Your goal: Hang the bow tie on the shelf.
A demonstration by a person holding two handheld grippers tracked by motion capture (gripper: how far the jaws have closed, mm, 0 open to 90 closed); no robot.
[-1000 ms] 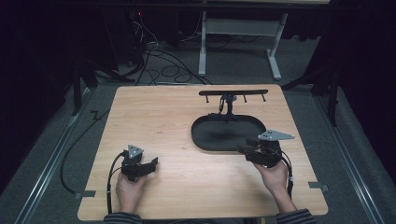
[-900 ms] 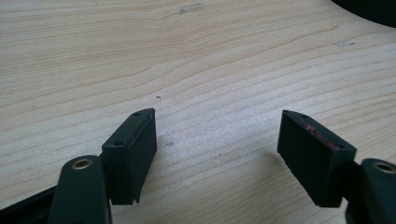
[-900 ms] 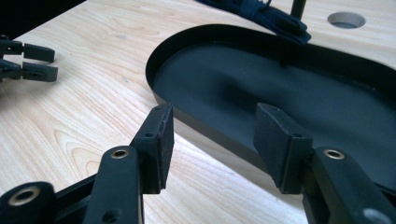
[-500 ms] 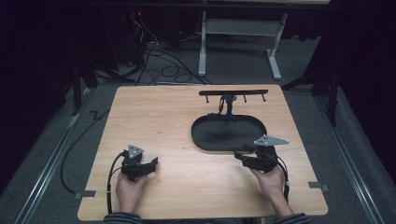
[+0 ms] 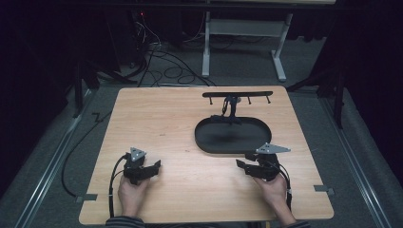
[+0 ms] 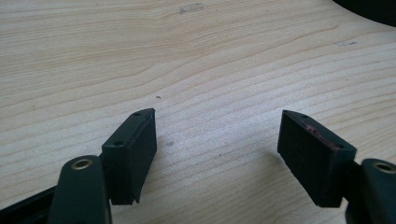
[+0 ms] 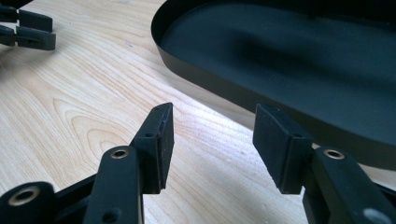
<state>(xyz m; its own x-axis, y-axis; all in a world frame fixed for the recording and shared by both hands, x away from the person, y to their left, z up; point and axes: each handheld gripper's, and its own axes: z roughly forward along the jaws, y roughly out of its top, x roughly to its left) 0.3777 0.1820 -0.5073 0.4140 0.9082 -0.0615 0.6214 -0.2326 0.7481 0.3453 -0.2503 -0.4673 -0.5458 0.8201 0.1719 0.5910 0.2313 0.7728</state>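
Note:
A black oval tray (image 5: 209, 143) lies on the right half of the wooden table (image 5: 161, 118), with a black post and crossbar stand (image 5: 236, 94) at its far end. My right gripper (image 5: 244, 165) rests low near the tray's near rim, open with nothing between its jaws. In the right gripper view the gripper (image 7: 212, 140) points past the tray wall (image 7: 219, 88), and the tray holds nothing. My left gripper (image 5: 154, 167) sits at the front left of the table, open. In the left gripper view the gripper (image 6: 217, 135) has bare wood between its pads.
The other gripper's jaws (image 7: 30, 28) show at the far left of the right gripper view. Cables (image 5: 166, 61) and a white desk frame (image 5: 247, 33) lie on the floor beyond the table. A small tape mark (image 6: 191, 8) is on the wood.
My right gripper has sunk toward the table and come slightly nearer the front edge. The left gripper has stayed in place.

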